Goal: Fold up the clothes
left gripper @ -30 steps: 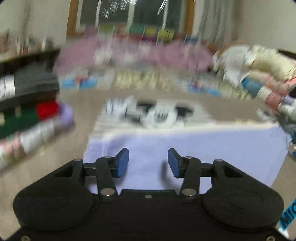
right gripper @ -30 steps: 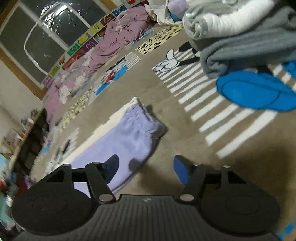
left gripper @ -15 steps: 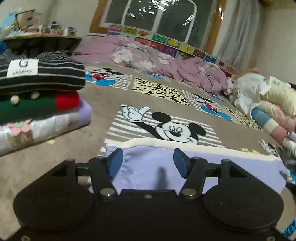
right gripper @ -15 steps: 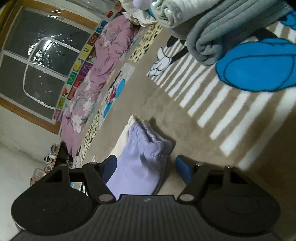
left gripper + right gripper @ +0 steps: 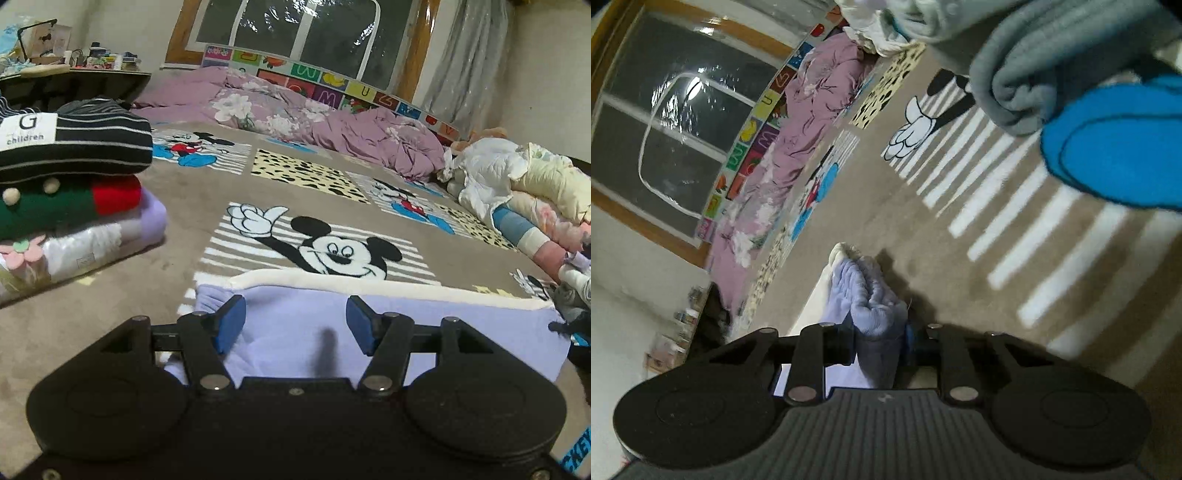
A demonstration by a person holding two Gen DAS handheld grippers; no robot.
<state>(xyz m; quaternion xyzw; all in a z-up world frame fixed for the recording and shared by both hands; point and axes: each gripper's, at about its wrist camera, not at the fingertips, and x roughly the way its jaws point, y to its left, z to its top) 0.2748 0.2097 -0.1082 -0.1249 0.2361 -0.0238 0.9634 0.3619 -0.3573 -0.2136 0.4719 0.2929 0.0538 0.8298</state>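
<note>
A lavender garment (image 5: pixel 424 332) with a cream edge lies flat on the Mickey Mouse rug (image 5: pixel 325 251). My left gripper (image 5: pixel 293 323) is open, its blue pads (image 5: pixel 231 321) hovering just over the garment's near left part, holding nothing. In the right wrist view my right gripper (image 5: pixel 879 338) is shut on the bunched ribbed end of the lavender garment (image 5: pixel 871 299), which is pinched between the jaws just above the rug (image 5: pixel 923 236).
A stack of folded clothes (image 5: pixel 62 184) stands at the left. A pile of unfolded clothes (image 5: pixel 524 192) lies at the right. A pink quilt (image 5: pixel 295 114) lies along the window wall. Grey folded fabric (image 5: pixel 1052 66) sits near the right gripper.
My right gripper has come down over the garment's ribbed end and closed on it. My left gripper has steadied low over the garment and stayed open.
</note>
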